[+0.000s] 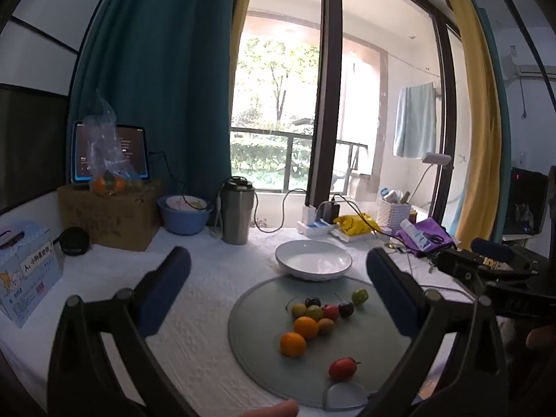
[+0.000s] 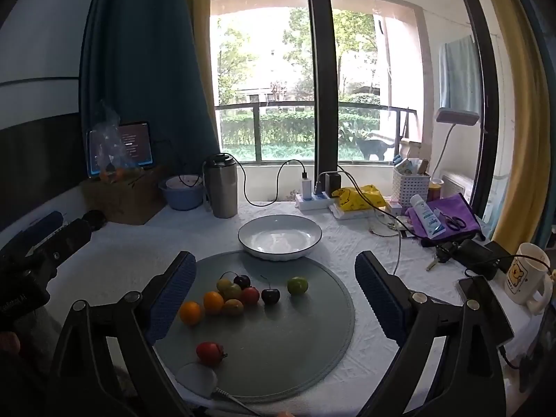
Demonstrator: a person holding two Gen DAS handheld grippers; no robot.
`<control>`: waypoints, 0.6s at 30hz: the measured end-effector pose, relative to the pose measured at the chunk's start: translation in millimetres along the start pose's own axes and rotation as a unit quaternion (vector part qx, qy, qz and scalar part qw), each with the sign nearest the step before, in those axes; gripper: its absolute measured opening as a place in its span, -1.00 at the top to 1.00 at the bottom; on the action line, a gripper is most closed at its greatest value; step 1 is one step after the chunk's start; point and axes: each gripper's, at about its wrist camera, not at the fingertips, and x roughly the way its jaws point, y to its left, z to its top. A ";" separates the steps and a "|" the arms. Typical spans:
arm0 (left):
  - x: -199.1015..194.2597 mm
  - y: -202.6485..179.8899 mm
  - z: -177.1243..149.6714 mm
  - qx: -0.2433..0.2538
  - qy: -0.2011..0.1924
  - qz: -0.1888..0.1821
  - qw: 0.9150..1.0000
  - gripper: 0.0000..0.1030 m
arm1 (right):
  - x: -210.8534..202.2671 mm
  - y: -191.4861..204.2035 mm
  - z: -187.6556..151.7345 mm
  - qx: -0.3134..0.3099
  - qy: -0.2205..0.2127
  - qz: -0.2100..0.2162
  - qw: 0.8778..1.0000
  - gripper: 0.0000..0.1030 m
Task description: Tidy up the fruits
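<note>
Both jaws stand wide apart, and the left gripper [image 1: 278, 292] and right gripper [image 2: 276, 295] hold nothing. Little fruits [image 2: 229, 295] sit on the round grey mat [image 2: 312, 340]; the white bowl [image 2: 279, 238] just behind looks empty. Sorting seems not yet begun. Next, one gripper needs to close gently on one fruit.

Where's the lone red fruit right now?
The small red round fruit lies alone on the near part of the round grey mat, left of centre in the right wrist view, apart from the fruit cluster and just beyond a small translucent disc.
</note>
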 end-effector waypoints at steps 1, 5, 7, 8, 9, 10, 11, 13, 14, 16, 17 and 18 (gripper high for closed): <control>0.2 0.2 0.1 0.000 0.000 0.000 1.000 -0.98 | 0.6 -0.2 -0.8 0.000 0.000 0.000 1.000 -0.84; 0.1 -0.2 -0.4 0.001 0.002 -0.001 1.000 -0.98 | 1.9 -0.6 -2.4 0.000 0.003 0.001 1.000 -0.84; -0.4 -0.9 -0.6 0.002 0.002 -0.001 1.000 -0.98 | 2.3 -0.2 -3.3 -0.001 0.003 0.001 1.000 -0.84; -0.5 -1.0 -0.4 0.002 0.001 -0.001 1.000 -0.98 | 2.4 -0.1 -3.2 0.000 0.003 0.001 1.000 -0.84; -0.6 -1.1 -0.5 0.002 0.001 -0.001 1.000 -0.98 | 2.4 0.2 -3.0 -0.001 0.003 0.002 1.000 -0.84; -0.4 -0.9 -0.4 0.002 0.001 0.000 1.000 -0.98 | 2.1 -0.6 -3.6 -0.001 0.003 0.002 1.000 -0.84; -0.6 -0.9 -0.5 0.001 0.001 -0.001 1.000 -0.98 | 2.3 -0.2 -3.7 -0.001 0.003 0.002 1.000 -0.84; -0.8 -1.1 -1.1 -0.001 0.002 -0.003 1.000 -0.98 | 3.2 0.6 -4.2 -0.002 0.004 0.003 1.000 -0.84; -1.6 -0.7 -1.3 -0.001 0.001 -0.004 1.000 -0.98 | 3.8 0.4 -4.9 -0.002 0.005 0.003 1.000 -0.84; -1.7 -0.7 -1.2 -0.001 0.001 -0.003 1.000 -0.98 | 4.5 0.9 -6.5 -0.003 0.007 0.005 1.000 -0.84; -1.9 -0.4 -1.0 -0.002 0.001 -0.003 1.000 -0.98 | 4.7 1.0 -6.7 -0.004 0.007 0.005 1.000 -0.84; -2.1 -0.4 -0.8 -0.003 0.001 -0.003 1.000 -0.98 | 4.8 1.5 -6.8 -0.004 0.008 0.006 1.000 -0.84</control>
